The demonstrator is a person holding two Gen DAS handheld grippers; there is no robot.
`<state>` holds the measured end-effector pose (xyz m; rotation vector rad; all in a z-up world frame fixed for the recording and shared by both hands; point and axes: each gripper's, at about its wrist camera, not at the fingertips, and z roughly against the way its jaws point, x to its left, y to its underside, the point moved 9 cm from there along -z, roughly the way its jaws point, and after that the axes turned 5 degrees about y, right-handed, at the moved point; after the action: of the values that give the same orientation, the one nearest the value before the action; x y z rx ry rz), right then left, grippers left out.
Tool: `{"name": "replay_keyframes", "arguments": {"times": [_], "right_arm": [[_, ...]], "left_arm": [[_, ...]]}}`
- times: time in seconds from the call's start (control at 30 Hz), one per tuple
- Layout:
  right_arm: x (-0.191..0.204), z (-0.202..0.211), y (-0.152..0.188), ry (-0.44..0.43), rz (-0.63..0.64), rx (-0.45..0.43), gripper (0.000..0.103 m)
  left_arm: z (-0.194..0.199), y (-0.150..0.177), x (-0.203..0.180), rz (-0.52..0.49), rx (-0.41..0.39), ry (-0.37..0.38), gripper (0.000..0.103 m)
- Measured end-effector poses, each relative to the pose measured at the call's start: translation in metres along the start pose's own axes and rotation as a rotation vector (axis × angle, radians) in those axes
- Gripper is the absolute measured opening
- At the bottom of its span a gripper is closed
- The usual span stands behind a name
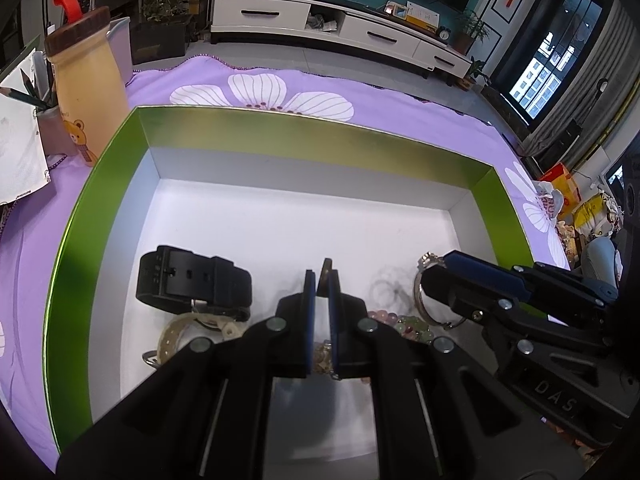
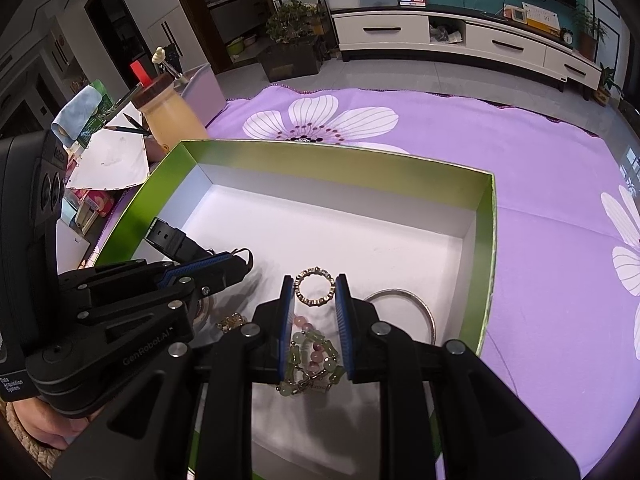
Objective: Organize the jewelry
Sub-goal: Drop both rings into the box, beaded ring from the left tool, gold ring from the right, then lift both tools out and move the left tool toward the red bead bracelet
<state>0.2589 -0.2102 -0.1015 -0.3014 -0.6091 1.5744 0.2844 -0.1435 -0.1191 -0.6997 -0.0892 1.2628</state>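
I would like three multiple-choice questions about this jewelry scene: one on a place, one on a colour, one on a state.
1. Where does the black watch lie?
A. inside the box
B. on the purple cloth
C. on the floor

2. What colour are the box's outer walls?
A. red
B. green
C. blue

3. What does the right hand-held gripper hold between its pads?
A. nothing
B. a pencil
C. a small beaded ring

Answers: 1 A, it rests on the box's white floor. 2 B, the rim shows green. 3 C, the ring sits clamped between both pads.
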Motion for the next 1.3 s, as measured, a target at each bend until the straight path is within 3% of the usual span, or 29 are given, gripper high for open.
{"name": "replay_keyframes", "arguments": {"times": [0.8, 1.07, 1.17, 1.3], "right_arm": [[0.000, -0.001, 0.001, 0.014, 0.010, 0.007, 0.021], [0.001, 0.007, 0.000, 0.018, 0.017, -0.008, 0.023], [0.000, 0.014, 0.000, 0.023, 0.015, -0.021, 0.037], [-0.002, 0.029, 0.003, 0.034, 0.019, -0.045, 0.046]], "left_arm": [[0.001, 0.002, 0.004, 0.007, 0.002, -0.014, 0.007], [0.006, 0.001, 0.002, 0.009, -0.007, -0.015, 0.032], [0.012, 0.001, -0.001, 0.008, -0.017, -0.009, 0.046], [0.025, 0.002, -0.005, 0.004, -0.037, -0.007, 0.052]]}}
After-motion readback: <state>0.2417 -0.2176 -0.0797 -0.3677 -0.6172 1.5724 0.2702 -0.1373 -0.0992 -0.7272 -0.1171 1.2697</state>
